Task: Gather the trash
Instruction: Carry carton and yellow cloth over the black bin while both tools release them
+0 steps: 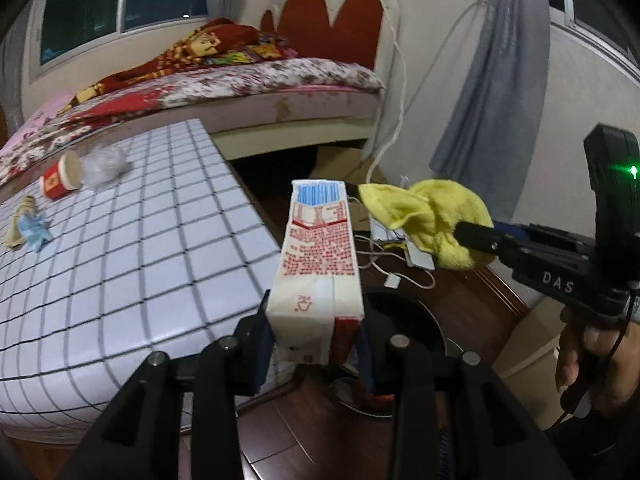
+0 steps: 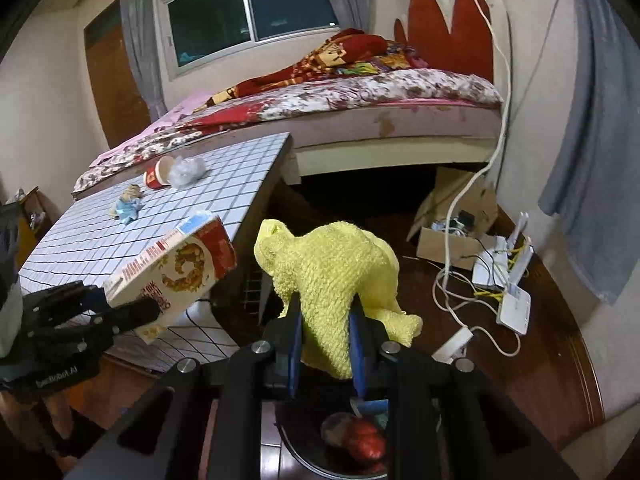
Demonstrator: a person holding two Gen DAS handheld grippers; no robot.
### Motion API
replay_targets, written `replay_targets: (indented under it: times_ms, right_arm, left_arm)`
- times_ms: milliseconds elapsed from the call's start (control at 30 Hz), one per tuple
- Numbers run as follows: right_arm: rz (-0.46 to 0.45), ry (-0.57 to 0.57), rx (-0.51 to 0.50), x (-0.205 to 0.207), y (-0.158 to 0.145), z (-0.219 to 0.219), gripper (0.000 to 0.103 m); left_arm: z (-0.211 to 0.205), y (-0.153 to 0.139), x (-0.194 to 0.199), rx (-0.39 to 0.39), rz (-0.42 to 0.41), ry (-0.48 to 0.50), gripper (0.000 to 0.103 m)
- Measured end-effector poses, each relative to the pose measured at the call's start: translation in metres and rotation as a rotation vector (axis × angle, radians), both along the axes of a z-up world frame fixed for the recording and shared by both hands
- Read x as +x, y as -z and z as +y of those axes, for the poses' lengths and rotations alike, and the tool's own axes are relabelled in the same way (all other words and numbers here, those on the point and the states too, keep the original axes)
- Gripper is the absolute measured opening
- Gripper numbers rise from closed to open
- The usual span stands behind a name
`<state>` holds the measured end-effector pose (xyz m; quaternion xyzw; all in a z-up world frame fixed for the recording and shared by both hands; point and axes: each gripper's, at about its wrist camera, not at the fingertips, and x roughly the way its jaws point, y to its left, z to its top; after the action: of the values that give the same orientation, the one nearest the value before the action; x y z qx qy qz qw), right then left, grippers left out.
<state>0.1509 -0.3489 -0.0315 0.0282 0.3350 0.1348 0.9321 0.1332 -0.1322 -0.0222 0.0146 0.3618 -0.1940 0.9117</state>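
Observation:
My left gripper (image 1: pixel 316 320) is shut on a white and red carton (image 1: pixel 320 256) and holds it upright beside the table edge. My right gripper (image 2: pixel 326 320) is shut on a crumpled yellow cloth (image 2: pixel 332 276), which hangs just right of the carton (image 2: pixel 180 268). Both are above a dark round bin (image 2: pixel 288 444) on the floor with red trash (image 2: pixel 362 440) inside. A red paper cup (image 1: pixel 60 178), a clear plastic wad (image 1: pixel 106 166) and a small blue and tan item (image 1: pixel 34 228) lie at the far side of the table.
The table carries a white checked cover (image 1: pixel 140 240) and stands against a bed (image 2: pixel 360 92). On the wooden floor to the right are a cardboard box (image 2: pixel 452 236), white routers (image 2: pixel 516 296) and trailing cables. A grey curtain (image 1: pixel 492 92) hangs by the wall.

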Motion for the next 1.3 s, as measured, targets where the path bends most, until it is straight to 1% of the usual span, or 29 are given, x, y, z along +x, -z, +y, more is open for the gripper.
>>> replay_targets:
  times_ms: [233, 433, 600, 700, 867, 1133, 1267, 1300]
  right_arm:
    - [0.064, 0.022, -0.005, -0.001, 0.021, -0.023, 0.022]
    - [0.127, 0.021, -0.017, -0.005, 0.04, -0.038, 0.022]
    - [0.2, 0.029, 0.003, -0.001, 0.064, -0.052, 0.022]
    - [0.234, 0.027, -0.001, 0.003, 0.077, -0.052, 0.022]
    - [0.302, 0.009, -0.035, 0.012, 0.101, -0.045, 0.022]
    - [0.374, -0.019, -0.07, 0.022, 0.128, -0.035, 0.022]
    - [0.395, -0.026, -0.073, 0.024, 0.138, -0.033, 0.022]
    - [0.399, -0.028, -0.072, 0.025, 0.14, -0.032, 0.022]
  left_arm:
    - [-0.032, 0.015, -0.007, 0.01, 0.043, 0.066, 0.037]
    - [-0.049, 0.031, -0.01, 0.012, 0.091, 0.106, 0.037]
    - [-0.064, 0.05, -0.01, 0.016, 0.142, 0.118, 0.037]
    - [-0.068, 0.065, -0.005, 0.014, 0.19, 0.113, 0.037]
    - [-0.072, 0.095, 0.003, 0.019, 0.268, 0.096, 0.037]
    - [-0.074, 0.125, 0.012, 0.033, 0.33, 0.092, 0.037]
    - [-0.076, 0.133, 0.02, 0.028, 0.345, 0.091, 0.037]
    - [-0.076, 0.134, 0.023, 0.015, 0.351, 0.098, 0.038]
